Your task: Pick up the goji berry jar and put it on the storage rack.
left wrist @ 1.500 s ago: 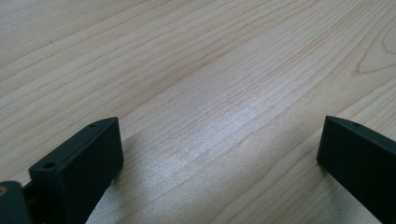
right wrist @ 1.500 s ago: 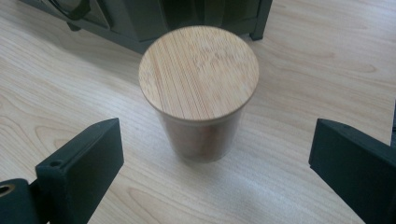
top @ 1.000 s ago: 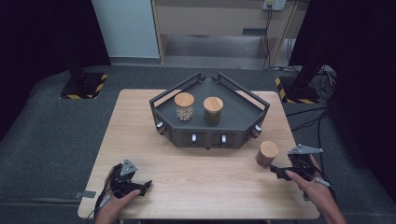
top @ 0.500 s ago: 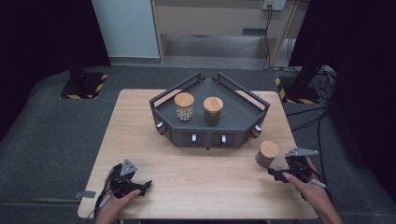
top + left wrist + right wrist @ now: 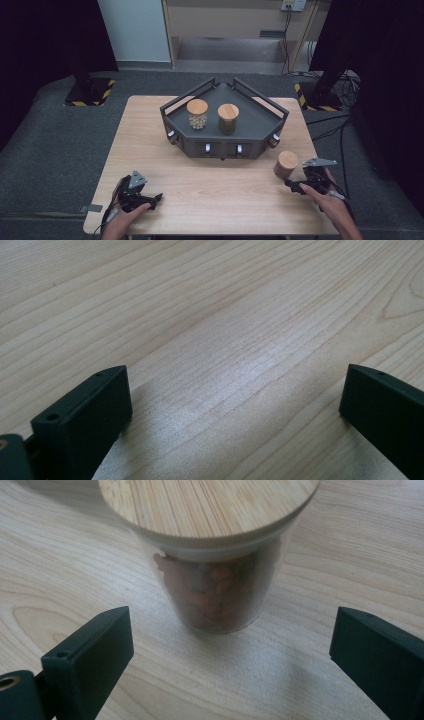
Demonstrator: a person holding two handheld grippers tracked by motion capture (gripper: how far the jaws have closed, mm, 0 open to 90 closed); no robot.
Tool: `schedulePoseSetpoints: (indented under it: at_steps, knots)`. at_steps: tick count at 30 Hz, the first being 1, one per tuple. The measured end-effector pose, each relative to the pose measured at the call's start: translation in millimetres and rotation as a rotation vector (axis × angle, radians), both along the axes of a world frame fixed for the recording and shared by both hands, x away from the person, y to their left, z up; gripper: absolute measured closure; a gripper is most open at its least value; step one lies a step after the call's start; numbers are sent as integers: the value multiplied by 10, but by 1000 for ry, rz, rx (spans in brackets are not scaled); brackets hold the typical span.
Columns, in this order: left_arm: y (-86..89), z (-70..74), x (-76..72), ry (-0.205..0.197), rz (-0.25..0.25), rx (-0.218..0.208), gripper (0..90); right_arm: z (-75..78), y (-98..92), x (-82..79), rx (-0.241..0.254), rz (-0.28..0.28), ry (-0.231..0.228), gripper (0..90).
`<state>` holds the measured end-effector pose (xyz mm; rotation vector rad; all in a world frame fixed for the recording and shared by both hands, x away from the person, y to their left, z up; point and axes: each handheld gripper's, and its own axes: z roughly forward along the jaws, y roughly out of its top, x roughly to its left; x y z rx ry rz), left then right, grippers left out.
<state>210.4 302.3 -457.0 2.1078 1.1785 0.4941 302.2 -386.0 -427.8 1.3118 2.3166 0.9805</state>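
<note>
A glass jar [image 5: 286, 165] with a wooden lid and reddish-brown contents stands on the table at the right. In the right gripper view the jar [image 5: 215, 590] is upright just ahead of the jaws, centred on the gap, and nothing touches it. My right gripper [image 5: 291, 185] is open; its jaws have just been closing a little, with nothing pressed between them [image 5: 232, 617]. My left gripper [image 5: 156, 198] rests open near the front left edge, with bare wood between its jaws [image 5: 235, 375].
A dark angular tray [image 5: 222, 148] sits at the table's middle back. It holds a jar of pale contents [image 5: 197, 114] and a jar of dark contents [image 5: 228, 118], both with wooden lids. The table's right edge lies close to my right hand.
My right gripper has edged left, closer to the jar on the table. The left gripper and the jars have not moved.
</note>
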Motion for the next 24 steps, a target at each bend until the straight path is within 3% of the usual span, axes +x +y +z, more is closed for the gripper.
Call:
schedulePoseSetpoints:
  at_steps: [19, 24]
  knots:
    - [0, 0, 0, 0, 0, 0, 0, 35, 188, 172, -13, 14, -10, 79]
    - [0, 0, 0, 0, 0, 0, 0, 41, 243, 208, -26, 19, -9, 139]
